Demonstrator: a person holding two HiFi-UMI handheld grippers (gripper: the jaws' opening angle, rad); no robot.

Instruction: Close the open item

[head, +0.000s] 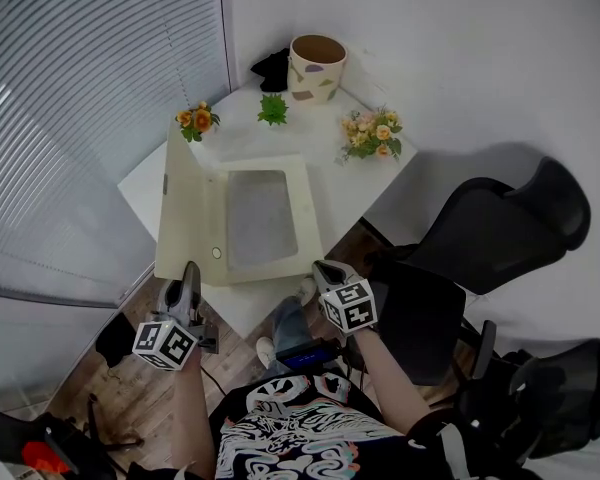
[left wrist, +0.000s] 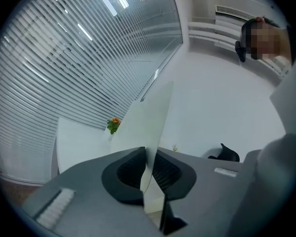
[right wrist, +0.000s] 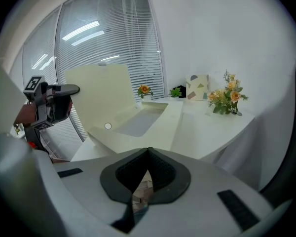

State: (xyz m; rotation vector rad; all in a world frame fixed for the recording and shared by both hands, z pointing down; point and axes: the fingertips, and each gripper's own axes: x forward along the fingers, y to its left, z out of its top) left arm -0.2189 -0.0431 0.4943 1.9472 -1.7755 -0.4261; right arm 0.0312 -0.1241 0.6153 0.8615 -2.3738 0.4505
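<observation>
A flat cream box [head: 310,213] with a grey lining lies open on the white table [head: 242,140]. Its lid [head: 187,203] stands up along the left side. In the left gripper view the thin lid [left wrist: 149,115] runs edge-on between the jaws of my left gripper [left wrist: 148,156], which is shut on it. The right gripper view shows the left gripper [right wrist: 72,89] at the lid's [right wrist: 101,98] near upper corner. My right gripper [head: 325,269] hovers at the box's near right corner. Its jaws [right wrist: 148,152] are shut with nothing between them, short of the box base [right wrist: 164,121].
A patterned pot [head: 317,66], a small green plant [head: 273,109], orange flowers [head: 197,120], a pastel bouquet [head: 372,135] and a black object [head: 272,68] sit at the table's far end. Window blinds [head: 80,118] run along the left. Black chairs [head: 500,223] stand to the right.
</observation>
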